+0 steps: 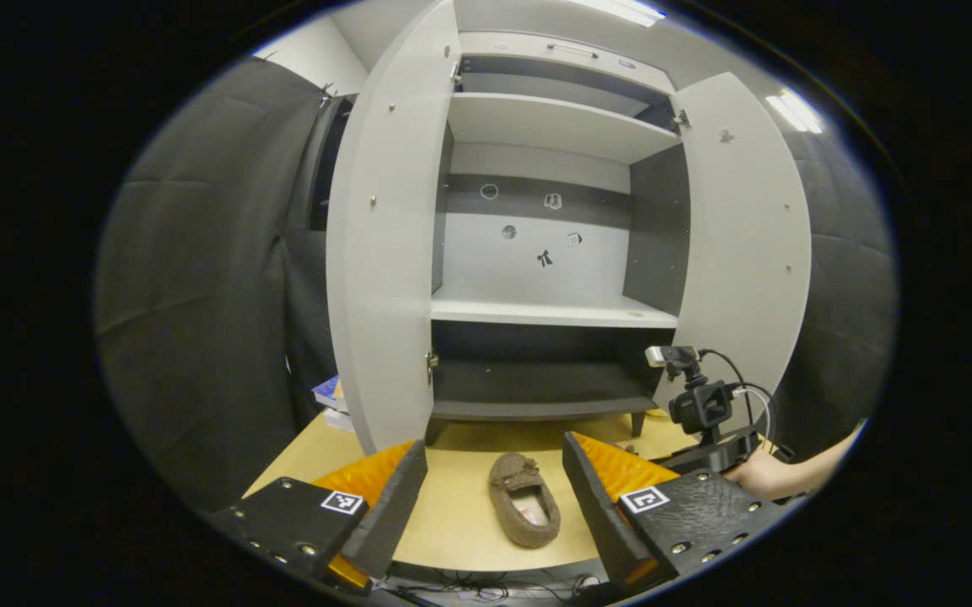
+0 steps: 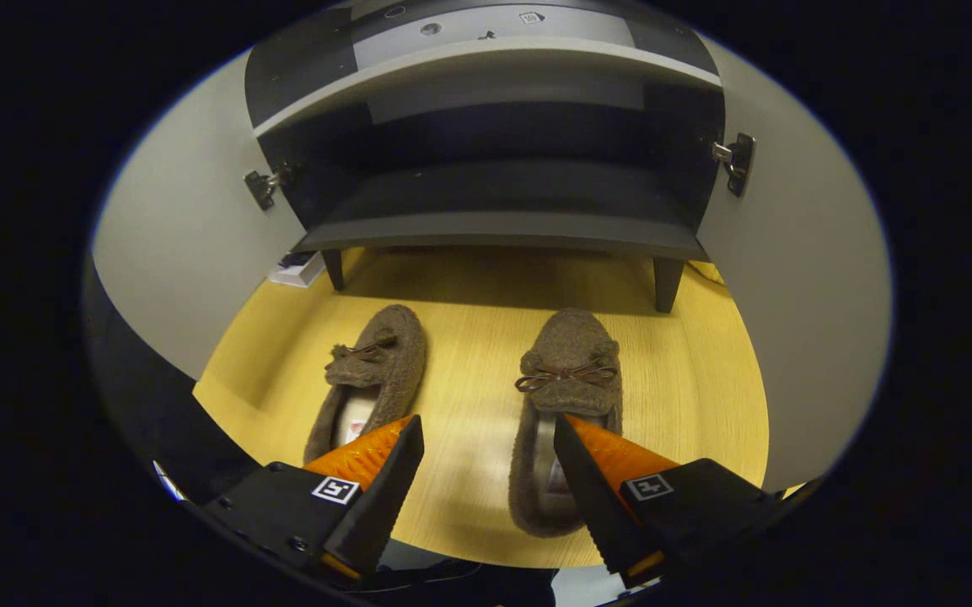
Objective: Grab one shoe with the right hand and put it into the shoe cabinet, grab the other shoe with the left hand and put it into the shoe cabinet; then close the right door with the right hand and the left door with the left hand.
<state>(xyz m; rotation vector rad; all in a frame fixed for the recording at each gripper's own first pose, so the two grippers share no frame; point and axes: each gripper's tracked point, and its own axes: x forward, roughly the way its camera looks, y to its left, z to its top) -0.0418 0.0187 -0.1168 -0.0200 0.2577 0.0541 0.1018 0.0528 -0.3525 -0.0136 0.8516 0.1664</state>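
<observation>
Two brown fuzzy slippers with small bows lie side by side on the yellow table, toes toward the shoe cabinet (image 2: pixel 502 228). In the right gripper view, the left slipper (image 2: pixel 372 379) and the right slipper (image 2: pixel 570 371) sit just ahead of my right gripper (image 2: pixel 486 430), which is open; one of its fingers overlaps the right slipper's opening. In the left gripper view, one slipper (image 1: pixel 524 510) lies between the fingers of my open left gripper (image 1: pixel 494 480), farther off. The cabinet (image 1: pixel 553 312) stands open with bare shelves. The right gripper (image 1: pixel 705 421) and the hand (image 1: pixel 768 476) holding it show at the right.
Both cabinet doors, the left door (image 1: pixel 380 270) and the right door (image 1: pixel 747 244), swing wide toward me and flank the table (image 1: pixel 452 523). A small stack of books (image 1: pixel 330 396) lies behind the left door. The cabinet stands on short legs (image 2: pixel 667 282).
</observation>
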